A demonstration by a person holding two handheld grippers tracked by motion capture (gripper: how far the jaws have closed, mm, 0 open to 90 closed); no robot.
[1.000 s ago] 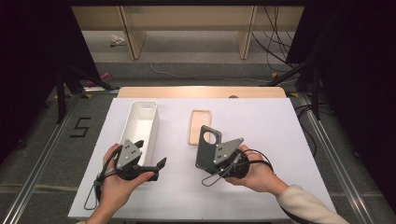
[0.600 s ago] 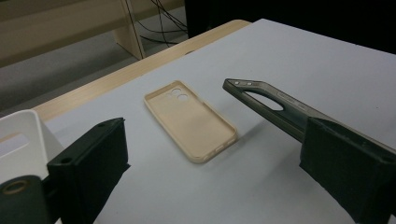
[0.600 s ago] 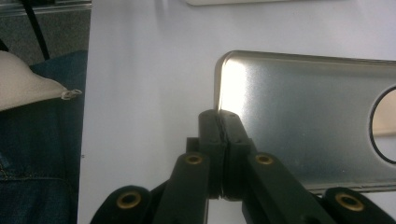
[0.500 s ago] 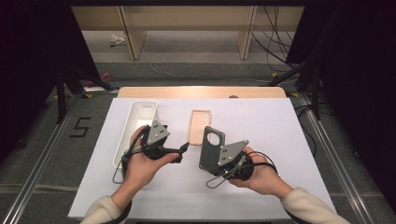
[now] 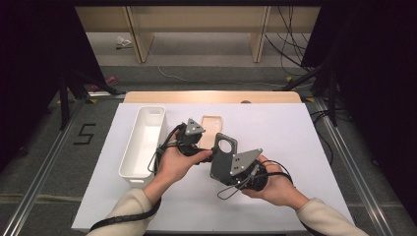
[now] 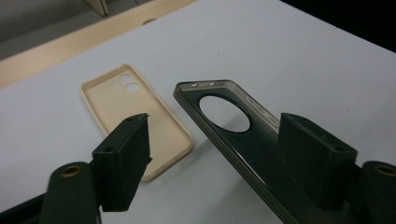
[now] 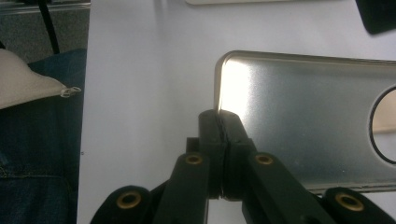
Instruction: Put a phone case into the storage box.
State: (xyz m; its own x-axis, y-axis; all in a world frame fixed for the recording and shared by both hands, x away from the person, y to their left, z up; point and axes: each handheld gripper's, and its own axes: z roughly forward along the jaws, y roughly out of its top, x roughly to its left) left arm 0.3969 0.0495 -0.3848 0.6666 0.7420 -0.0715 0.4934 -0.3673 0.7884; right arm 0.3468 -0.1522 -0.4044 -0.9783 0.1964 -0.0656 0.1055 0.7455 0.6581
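My right gripper (image 7: 222, 123) is shut on the edge of a dark grey phone case (image 7: 303, 121) with a round camera hole, and holds it tilted above the table (image 5: 295, 147). In the high view that dark case (image 5: 223, 152) sits between the two hands. My left gripper (image 6: 212, 119) has come up to it, and its jaws have just been closing. The case's long edge (image 6: 224, 135) lies between them close to the right jaw, while the left jaw stands apart from it. A beige phone case (image 6: 135, 112) lies flat on the table behind.
A long white tray (image 5: 145, 140) stands at the left of the white table top. The beige case (image 5: 211, 125) lies just right of it. A wooden strip (image 5: 211, 97) runs along the far edge. Dark stands and cables flank the table.
The left hand has moved right and slightly up, from beside the white tray to the dark case. The right hand and the case have kept still.
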